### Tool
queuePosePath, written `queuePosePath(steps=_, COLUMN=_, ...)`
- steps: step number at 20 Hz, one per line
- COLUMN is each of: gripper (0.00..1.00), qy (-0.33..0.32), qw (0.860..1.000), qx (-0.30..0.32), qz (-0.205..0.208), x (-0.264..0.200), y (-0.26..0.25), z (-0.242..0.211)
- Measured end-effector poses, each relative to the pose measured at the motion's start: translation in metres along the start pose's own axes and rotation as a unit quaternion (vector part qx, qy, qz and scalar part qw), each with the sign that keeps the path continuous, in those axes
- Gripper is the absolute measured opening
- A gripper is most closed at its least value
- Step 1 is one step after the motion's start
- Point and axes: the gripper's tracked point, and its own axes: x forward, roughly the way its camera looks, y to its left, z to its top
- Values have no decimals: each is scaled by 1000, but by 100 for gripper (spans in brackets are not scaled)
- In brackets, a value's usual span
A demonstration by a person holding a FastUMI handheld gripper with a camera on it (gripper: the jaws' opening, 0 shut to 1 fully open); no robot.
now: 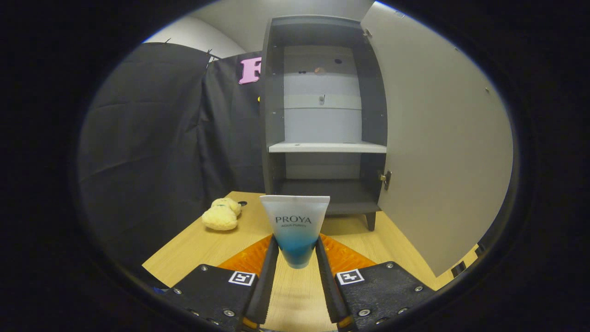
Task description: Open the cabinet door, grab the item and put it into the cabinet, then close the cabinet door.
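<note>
A white and blue cosmetic tube (295,226) stands upright between my fingers, its flat crimped end up. My gripper (296,252) is shut on the tube, both fingers pressing its lower blue part, lifted a little above the wooden table (193,249). Straight ahead stands the dark grey cabinet (322,115) with its door (438,138) swung wide open to the right. Inside, a white shelf (327,147) splits it into an upper and a lower compartment; both look bare.
A small cream plush toy (221,214) lies on the table left of the tube, near the cabinet's left foot. The open door juts toward me along the right side. Black cloth hangs on the left.
</note>
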Motion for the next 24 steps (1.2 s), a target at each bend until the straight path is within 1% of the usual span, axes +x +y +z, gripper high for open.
queuePosePath(steps=5, gripper=50, qy=-37, qw=999, qx=2, qz=3, x=19, y=-11, z=61)
queuePosePath(steps=10, gripper=49, qy=-59, qw=998, qx=1, qz=6, x=44, y=-20, z=110)
queuePosePath(steps=21, gripper=50, qy=-82, qw=996, qx=17, qz=11, x=109, y=-43, z=190)
queuePosePath(steps=24, gripper=49, qy=-79, qw=997, qx=13, qz=11, x=128, y=-49, z=203)
